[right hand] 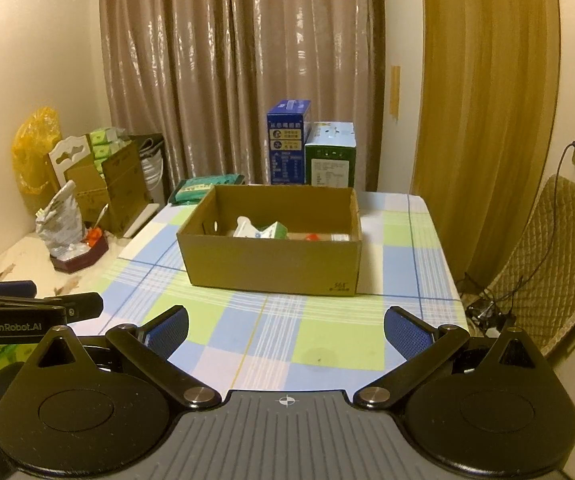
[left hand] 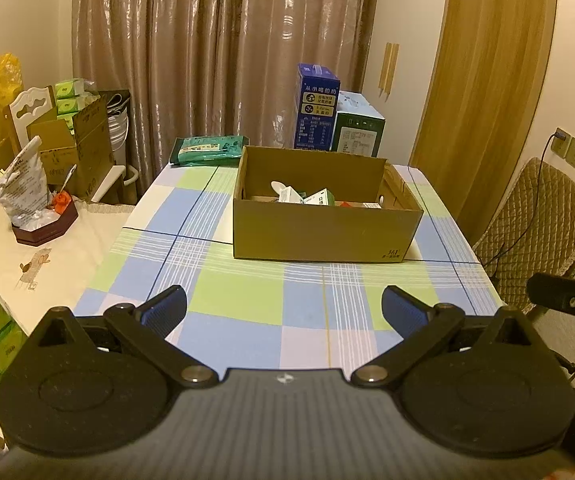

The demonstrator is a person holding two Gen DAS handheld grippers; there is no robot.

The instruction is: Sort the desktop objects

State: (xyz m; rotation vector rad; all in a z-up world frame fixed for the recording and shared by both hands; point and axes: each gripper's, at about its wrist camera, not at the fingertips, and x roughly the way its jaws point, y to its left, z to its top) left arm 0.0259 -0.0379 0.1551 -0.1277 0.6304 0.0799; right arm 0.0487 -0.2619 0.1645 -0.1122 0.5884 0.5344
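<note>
An open brown cardboard box [left hand: 319,232] stands on the checked tablecloth [left hand: 247,300]; it also shows in the right wrist view [right hand: 271,264]. Inside it lie small cartons, a white item and something orange [left hand: 307,197] [right hand: 263,231]. My left gripper [left hand: 284,312] is open and empty, held over the near part of the table, well short of the box. My right gripper [right hand: 286,330] is open and empty, also near the front edge. Each gripper shows at the edge of the other's view [left hand: 567,304] [right hand: 27,312].
A green packet [left hand: 207,151] lies at the table's far left corner. A blue carton [left hand: 315,108] and a green-white carton [left hand: 359,128] stand behind the box. A side table at left holds a bag and a dark tray [left hand: 43,228]. A padded chair [left hand: 539,216] stands right.
</note>
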